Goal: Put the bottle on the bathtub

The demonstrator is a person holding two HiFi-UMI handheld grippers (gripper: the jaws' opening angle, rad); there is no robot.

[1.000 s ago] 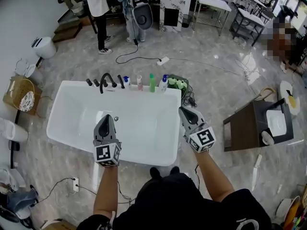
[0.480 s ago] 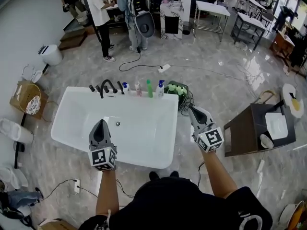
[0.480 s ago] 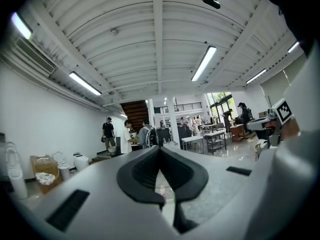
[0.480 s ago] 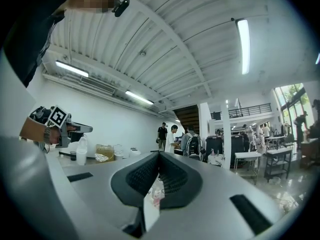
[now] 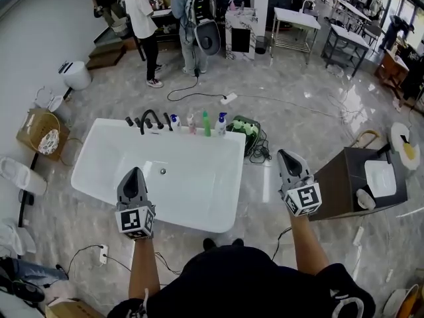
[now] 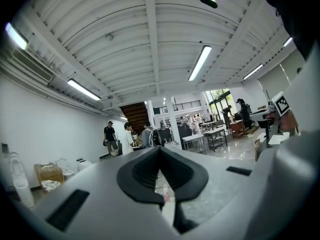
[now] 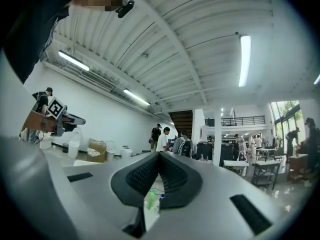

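Observation:
The white bathtub point(image 5: 99, 177) fills the middle of the head view. On its far rim, beside a black faucet point(image 5: 147, 119), stand several bottles: a white one with a blue cap point(image 5: 174, 122), a pink one point(image 5: 191, 122), a green one point(image 5: 206, 122) and a white one with a blue top point(image 5: 220, 122). My left gripper point(image 5: 134, 171) is shut and empty over the tub's near left part. My right gripper point(image 5: 286, 155) is shut and empty over the floor to the right of the tub. Past the shut jaws, the right gripper view shows the green bottle point(image 7: 151, 199) and the left gripper view the pink bottle point(image 6: 165, 196).
A green crate point(image 5: 244, 126) and cables lie at the tub's far right corner. A dark cabinet with a white basin point(image 5: 344, 177) stands at the right. A power strip point(image 5: 228, 99) lies beyond the tub. People point(image 5: 142, 18) stand at the back. A woven basket point(image 5: 40, 128) sits at the left.
Both grippers have drawn back from the bottles. The right one went right, off the tub's edge to over the floor. The left one slid toward the tub's near left side.

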